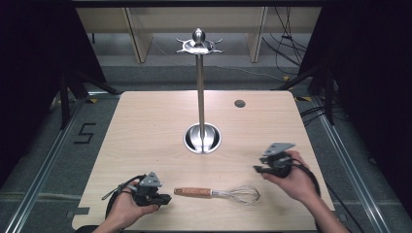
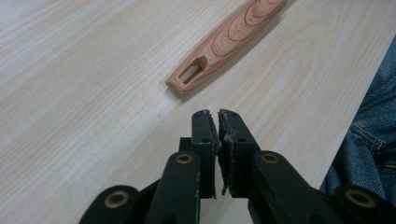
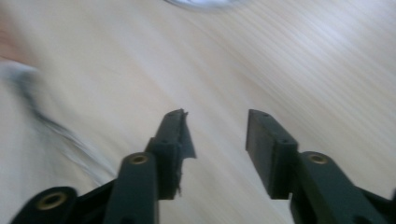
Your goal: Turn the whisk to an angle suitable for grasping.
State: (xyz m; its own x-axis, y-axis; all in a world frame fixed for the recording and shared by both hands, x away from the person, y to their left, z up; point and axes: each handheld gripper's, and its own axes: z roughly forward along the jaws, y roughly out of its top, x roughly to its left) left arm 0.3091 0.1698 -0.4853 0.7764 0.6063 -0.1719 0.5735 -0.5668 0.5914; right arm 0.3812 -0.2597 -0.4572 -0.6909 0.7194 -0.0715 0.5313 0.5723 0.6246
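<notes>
A whisk lies near the table's front edge, with a wooden handle [image 1: 193,192] pointing left and a wire head [image 1: 240,194] pointing right. My left gripper [image 1: 166,198] rests on the table just left of the handle's end, its jaws shut with nothing between them. In the left gripper view the jaws [image 2: 215,115] stand together, a short way from the slotted end of the handle [image 2: 223,43]. My right gripper [image 1: 257,169] hovers above and right of the wire head. Its jaws [image 3: 215,117] are open and empty over bare wood, and the wires [image 3: 44,122] blur past at left.
A tall metal stand [image 1: 200,87] with hooks at its top rises from a round base [image 1: 202,138] at the table's [image 1: 145,126] centre. A small dark hole [image 1: 239,103] sits at the back right. A person's jeans [image 2: 369,140] border the table's front edge.
</notes>
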